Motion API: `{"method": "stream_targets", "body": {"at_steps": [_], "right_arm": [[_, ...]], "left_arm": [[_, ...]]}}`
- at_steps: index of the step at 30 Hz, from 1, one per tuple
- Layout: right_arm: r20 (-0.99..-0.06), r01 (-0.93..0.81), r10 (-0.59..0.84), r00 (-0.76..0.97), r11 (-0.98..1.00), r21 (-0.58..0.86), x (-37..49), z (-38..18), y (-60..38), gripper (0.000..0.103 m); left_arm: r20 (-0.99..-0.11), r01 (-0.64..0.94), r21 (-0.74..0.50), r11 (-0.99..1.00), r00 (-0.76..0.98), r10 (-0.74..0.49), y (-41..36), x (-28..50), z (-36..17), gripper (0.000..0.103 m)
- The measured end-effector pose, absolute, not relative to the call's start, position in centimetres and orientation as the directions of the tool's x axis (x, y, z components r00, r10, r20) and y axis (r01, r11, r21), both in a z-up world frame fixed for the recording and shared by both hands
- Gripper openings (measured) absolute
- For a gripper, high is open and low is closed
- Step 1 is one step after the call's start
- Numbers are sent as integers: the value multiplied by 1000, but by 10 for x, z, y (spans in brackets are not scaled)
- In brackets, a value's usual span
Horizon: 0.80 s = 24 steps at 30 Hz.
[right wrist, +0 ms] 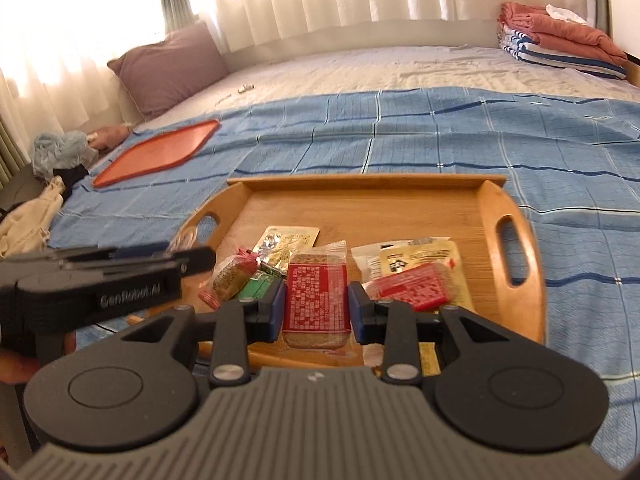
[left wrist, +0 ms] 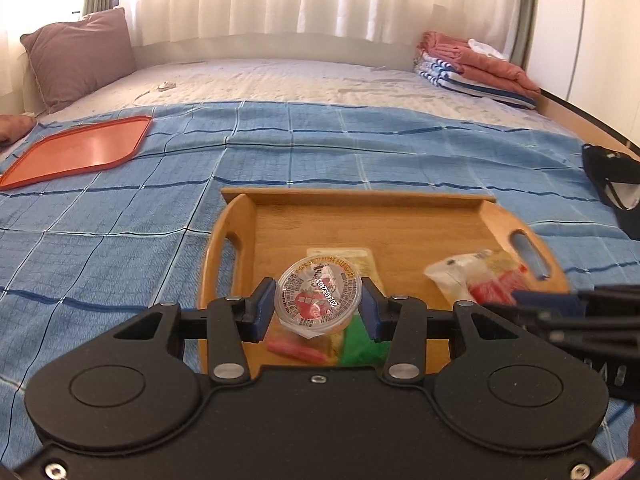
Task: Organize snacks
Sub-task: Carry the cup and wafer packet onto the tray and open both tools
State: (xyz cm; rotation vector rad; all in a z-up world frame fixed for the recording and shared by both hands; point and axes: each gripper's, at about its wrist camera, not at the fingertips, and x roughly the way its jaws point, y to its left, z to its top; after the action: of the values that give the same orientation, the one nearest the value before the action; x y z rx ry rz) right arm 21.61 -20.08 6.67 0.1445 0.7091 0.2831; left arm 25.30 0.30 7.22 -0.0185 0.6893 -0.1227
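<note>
The bed point(right wrist: 360, 68) was covered across its near part by a blue checked blanket point(right wrist: 440, 136). On the blanket lay a wooden tray point(right wrist: 516, 248) with cut-out handles and, well apart to its left, a flat orange tray point(right wrist: 156, 154). On the bare pale mattress cover beyond, a mauve pillow point(right wrist: 172, 68) stood at the left and folded towels point(right wrist: 560, 40) were stacked at the far right.

Snack packets point(right wrist: 280, 276) are filling the near half of the wooden tray point(right wrist: 516, 248). Its far half is lying bare, and the orange tray point(right wrist: 160, 152) is sitting bare too.
</note>
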Motion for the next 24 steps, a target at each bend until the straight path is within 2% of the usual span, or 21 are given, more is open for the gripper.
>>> {"method": "stream_targets", "body": {"at_steps": [15,19,20,24], "right_arm": [[-671,-197,258,695,966,166,246,34,-177,39],[-672,-202,260,693,965,165,247,32,-175,42],[-671,-202,263,693,965,169,247,31,-175,54],[-665,-214,275,694,961,173,245,32,-173,62]], "left_arm": [[-664,13,-122,992,742,-91,14,316,43,43],[-660,15,-115,993,746,-87,13,315,43,44],[-654,18,-112,994,751,-87,13,313,44,48],[-636,30,-98,995,767,-85,13,305,51,66]]}}
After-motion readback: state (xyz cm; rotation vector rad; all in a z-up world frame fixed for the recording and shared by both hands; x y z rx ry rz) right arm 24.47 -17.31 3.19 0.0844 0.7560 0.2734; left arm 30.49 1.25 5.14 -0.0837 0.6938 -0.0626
